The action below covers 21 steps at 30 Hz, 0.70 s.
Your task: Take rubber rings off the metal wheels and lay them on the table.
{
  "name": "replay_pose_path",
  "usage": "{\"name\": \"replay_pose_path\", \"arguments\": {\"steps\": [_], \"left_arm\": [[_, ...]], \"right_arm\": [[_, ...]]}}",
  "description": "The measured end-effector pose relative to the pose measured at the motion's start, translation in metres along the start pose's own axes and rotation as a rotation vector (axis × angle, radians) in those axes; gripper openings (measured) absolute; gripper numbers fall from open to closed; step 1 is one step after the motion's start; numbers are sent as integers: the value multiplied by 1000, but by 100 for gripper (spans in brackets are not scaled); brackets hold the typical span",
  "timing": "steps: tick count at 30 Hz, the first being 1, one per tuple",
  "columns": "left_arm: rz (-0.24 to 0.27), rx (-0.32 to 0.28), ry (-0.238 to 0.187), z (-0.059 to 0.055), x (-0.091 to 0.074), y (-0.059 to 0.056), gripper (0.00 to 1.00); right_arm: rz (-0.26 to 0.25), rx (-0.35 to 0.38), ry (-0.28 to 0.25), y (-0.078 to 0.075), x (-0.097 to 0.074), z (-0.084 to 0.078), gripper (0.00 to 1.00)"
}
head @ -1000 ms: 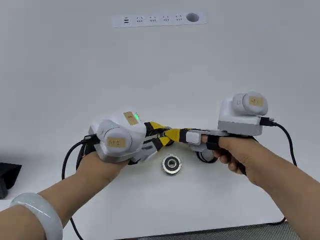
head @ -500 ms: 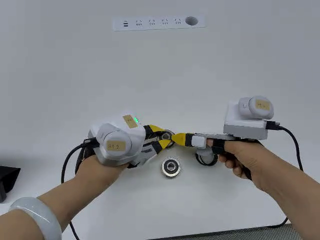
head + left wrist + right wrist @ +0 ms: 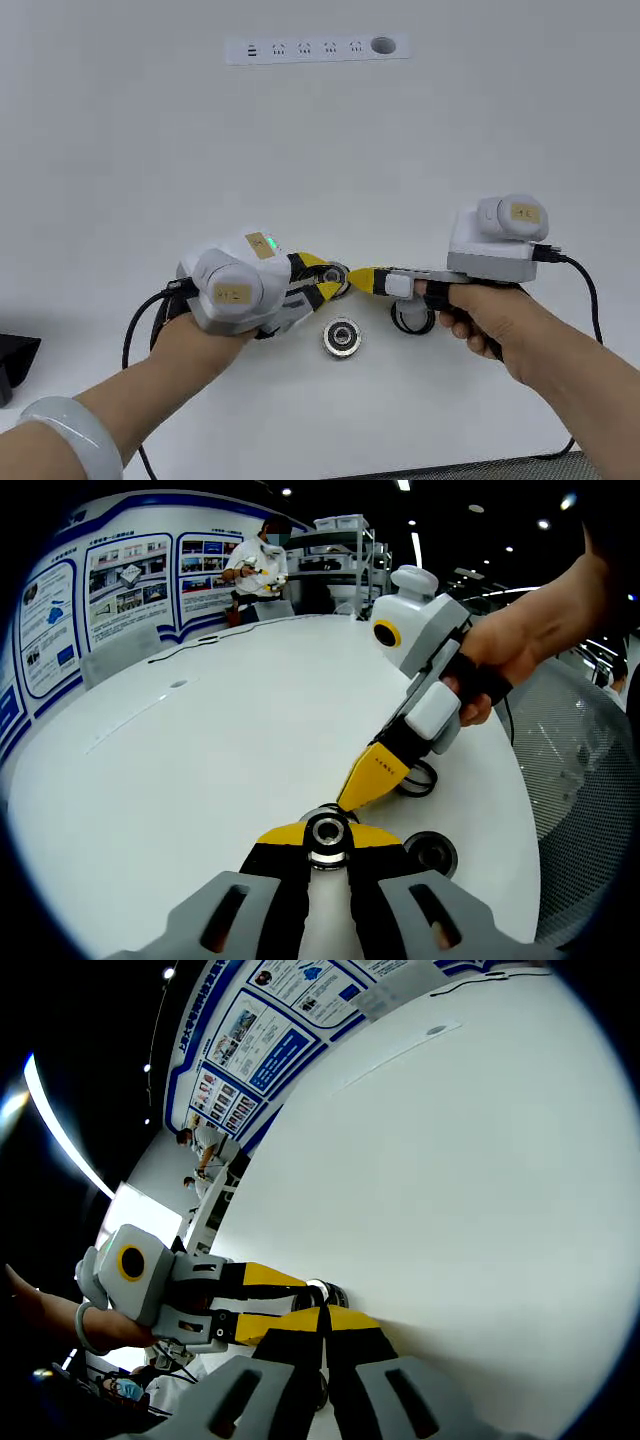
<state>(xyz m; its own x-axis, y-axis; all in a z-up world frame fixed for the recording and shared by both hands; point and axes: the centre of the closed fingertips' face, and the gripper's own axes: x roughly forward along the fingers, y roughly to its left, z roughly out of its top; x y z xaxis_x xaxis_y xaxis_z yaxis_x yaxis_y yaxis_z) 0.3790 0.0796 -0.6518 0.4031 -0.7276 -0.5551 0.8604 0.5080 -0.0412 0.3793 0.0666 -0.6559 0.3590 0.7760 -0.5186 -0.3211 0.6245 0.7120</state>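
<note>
My left gripper [image 3: 328, 277] is shut on a small metal wheel [image 3: 336, 276] and holds it just above the white table [image 3: 330, 160]. In the left gripper view the wheel [image 3: 328, 828] sits clamped between my yellow jaw tips [image 3: 328, 838]. My right gripper [image 3: 357, 280] comes in from the right, shut, with its tip at the wheel's rim; I cannot tell whether it pinches rubber. A second wheel [image 3: 342, 335] with a dark ring lies on the table below them. One loose black rubber ring [image 3: 412, 318] lies under the right gripper.
A white power strip [image 3: 318, 44] lies at the far side of the table. A black object [image 3: 15, 358] sits at the left edge. Gripper cables [image 3: 140, 320] trail toward the table's front edge. A person [image 3: 262, 565] stands in the background.
My right gripper has drawn back a little to the right and down, its tip sliding from over the held wheel to its right rim. The left gripper has kept its hold on the wheel.
</note>
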Motion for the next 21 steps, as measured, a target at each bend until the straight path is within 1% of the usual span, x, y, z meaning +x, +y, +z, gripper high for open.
{"name": "replay_pose_path", "arguments": {"steps": [3, 12, 17, 19, 21], "left_arm": [[-1, 1, 1, 0, 0, 0, 14], [-1, 1, 0, 0, 0, 0, 14], [0, 0, -1, 0, 0, 0, 14], [0, 1, 0, 0, 0, 0, 14], [0, 0, -1, 0, 0, 0, 14]], "right_arm": [[3, -8, -3, 5, 0, 0, 2], [12, -11, -9, 8, 1, 1, 2], [24, -11, -11, 11, 1, 2, 2], [39, -6, -18, 14, 2, 4, 2], [42, -13, -13, 16, 1, 3, 2]]}}
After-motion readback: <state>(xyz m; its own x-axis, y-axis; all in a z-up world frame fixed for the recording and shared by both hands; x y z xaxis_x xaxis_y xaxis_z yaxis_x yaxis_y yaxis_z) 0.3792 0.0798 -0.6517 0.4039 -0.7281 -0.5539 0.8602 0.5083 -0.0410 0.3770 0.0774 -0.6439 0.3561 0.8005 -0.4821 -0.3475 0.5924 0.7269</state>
